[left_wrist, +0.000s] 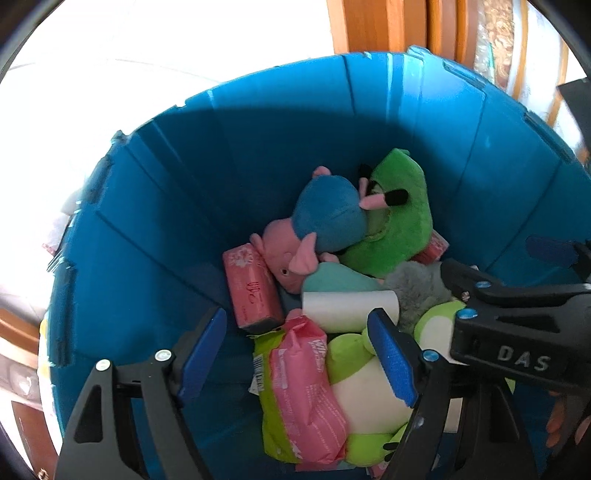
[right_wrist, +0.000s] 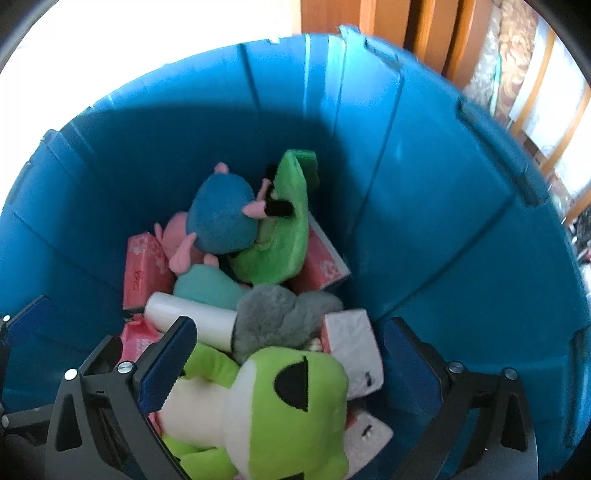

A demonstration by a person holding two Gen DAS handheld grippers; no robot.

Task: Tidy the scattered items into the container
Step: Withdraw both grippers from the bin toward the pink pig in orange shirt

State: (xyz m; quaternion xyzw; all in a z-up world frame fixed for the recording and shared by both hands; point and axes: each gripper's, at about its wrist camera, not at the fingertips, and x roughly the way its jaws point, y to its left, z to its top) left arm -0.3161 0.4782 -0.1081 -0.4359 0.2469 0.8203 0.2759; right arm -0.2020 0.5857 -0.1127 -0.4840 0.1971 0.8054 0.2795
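A blue plastic bin (left_wrist: 192, 177) (right_wrist: 424, 192) holds a heap of items: a pink pig plush in blue (left_wrist: 325, 221) (right_wrist: 221, 218), a dark green plush (left_wrist: 399, 229) (right_wrist: 284, 236), pink tissue packs (left_wrist: 251, 291) (right_wrist: 142, 269), a white roll (left_wrist: 347, 306) (right_wrist: 192, 317), a grey furry toy (left_wrist: 421, 291) (right_wrist: 277, 317), a pink-green wipes pack (left_wrist: 303, 395) and a light green frog plush (left_wrist: 369, 387) (right_wrist: 288, 410). My left gripper (left_wrist: 297, 358) hangs open and empty over the wipes pack. My right gripper (right_wrist: 286, 365) is open above the frog plush, not touching it, and shows in the left wrist view (left_wrist: 517, 306).
White tissue packs (right_wrist: 354, 350) lie by the bin's right wall. Wooden furniture (left_wrist: 388, 26) (right_wrist: 406, 22) stands behind the bin. A bright pale floor (left_wrist: 110, 55) lies to the left. Framed panels (right_wrist: 546, 110) lean at the right.
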